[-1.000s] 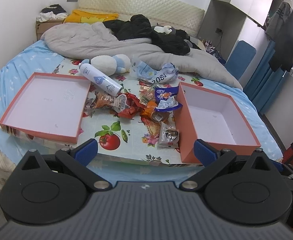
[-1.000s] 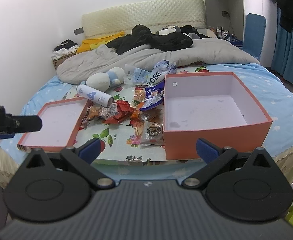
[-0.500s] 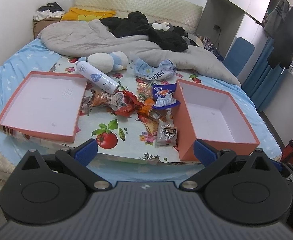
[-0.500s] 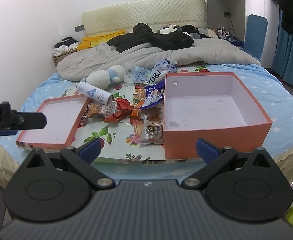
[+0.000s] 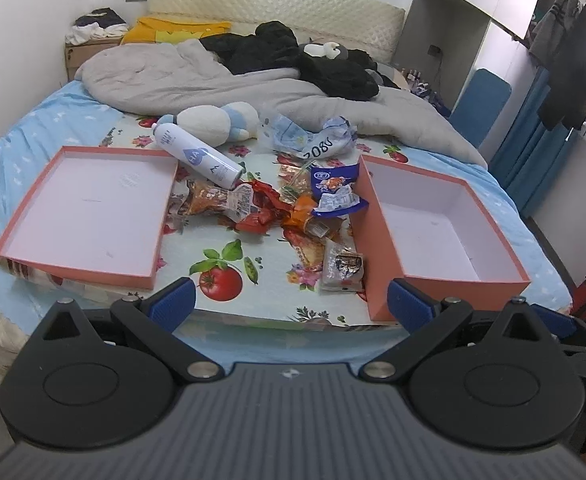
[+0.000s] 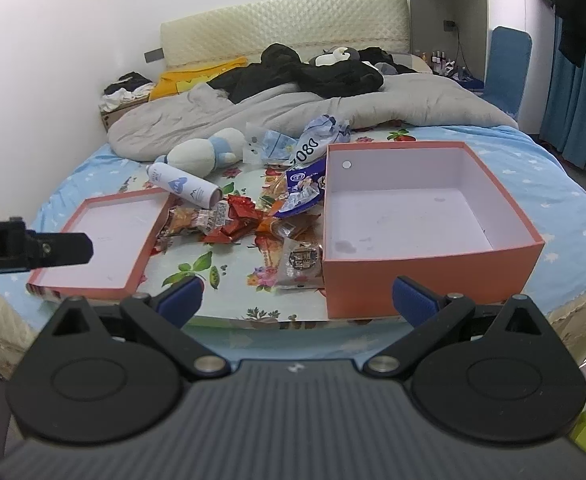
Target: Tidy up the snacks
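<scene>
**Bedroom, snacks heaped between two boxes; both grippers held back and empty**

Bed (image 5: 21, 152) fills the room, blue sheet under a fruit-print cloth (image 5: 229, 276) at the near end, grey quilt and dark clothes bunched toward the headboard.

Left gripper (image 5: 289, 302): fingers spread wide, nothing between them, held off the near edge of the bed. Right gripper (image 6: 297, 294): likewise spread and empty, also short of the bed edge, set further right.

Outward from the left gripper: printed cloth first, then the snack pile (image 5: 289, 212) dead ahead, slightly right of centre. Nearest piece is a clear-wrapped packet (image 5: 343, 266) lying just beside the near corner of the deep box (image 5: 377, 264). Pile runs roughly left to right across the view, from the shallow lid (image 5: 89, 272) on the left to the deep box on the right. A white spray can (image 5: 199, 156) lies slantwise at the pile's far left, one end by the lid's corner.

Outward from the right gripper: deep box (image 6: 433, 268) sits straight in front, its near wall closest. Snack pile (image 6: 261, 220) lies ahead-left, with the packet (image 6: 299, 262) touching or nearly touching the box's left wall.

Judgement: nothing is boxed yet. Left gripper faces the pile squarely; right gripper faces the box. The near packet seems the easiest first pick, though its closeness to the box wall leaves little room for a finger on that side.
</scene>
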The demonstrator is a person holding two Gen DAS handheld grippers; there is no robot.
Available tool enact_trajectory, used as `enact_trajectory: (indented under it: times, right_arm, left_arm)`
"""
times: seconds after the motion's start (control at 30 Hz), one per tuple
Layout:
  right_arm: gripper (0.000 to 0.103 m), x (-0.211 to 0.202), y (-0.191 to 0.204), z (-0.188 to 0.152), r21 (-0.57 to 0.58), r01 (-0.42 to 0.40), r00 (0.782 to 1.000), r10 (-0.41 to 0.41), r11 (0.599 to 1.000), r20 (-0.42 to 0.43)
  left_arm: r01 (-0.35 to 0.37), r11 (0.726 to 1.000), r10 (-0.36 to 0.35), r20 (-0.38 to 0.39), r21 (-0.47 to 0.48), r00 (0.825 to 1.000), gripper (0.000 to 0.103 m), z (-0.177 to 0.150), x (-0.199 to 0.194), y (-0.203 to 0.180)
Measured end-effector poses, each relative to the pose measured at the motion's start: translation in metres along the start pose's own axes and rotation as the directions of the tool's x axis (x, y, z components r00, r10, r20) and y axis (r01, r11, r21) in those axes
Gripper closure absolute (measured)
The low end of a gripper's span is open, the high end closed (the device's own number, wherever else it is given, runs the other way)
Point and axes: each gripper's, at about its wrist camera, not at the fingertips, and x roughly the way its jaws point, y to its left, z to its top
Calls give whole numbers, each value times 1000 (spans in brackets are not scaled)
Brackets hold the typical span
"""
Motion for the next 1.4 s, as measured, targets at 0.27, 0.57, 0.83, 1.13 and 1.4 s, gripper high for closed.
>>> enact_trajectory:
  times: [0.27, 0.57, 0.83, 1.13, 1.4]
  right_arm:
    - [0, 13, 0, -2, 4, -23, 1000, 23, 1000, -7]
    - [0, 31, 3, -4, 10, -41, 999, 41, 999, -22]
    - [26, 56, 11, -4, -16, -62, 997, 61, 998, -48]
    - [27, 83, 27, -2, -61, -99, 994, 96, 993, -54]
    - [26, 104, 54, 7, -163, -75, 995, 84, 984, 51]
  left_arm:
    - [-15, 1000, 15, -20, -15, 1000, 0, 2, 17, 7]
    - [-29, 999, 28, -35, -21, 999, 0, 5, 43, 11]
    - [-36, 999, 35, -60, -30, 998, 0, 11, 69, 15]
    - [-63, 996, 57, -95, -61, 994, 0, 18, 118, 35]
    - [-62, 986, 46, -104, -154, 994, 1, 31, 169, 75]
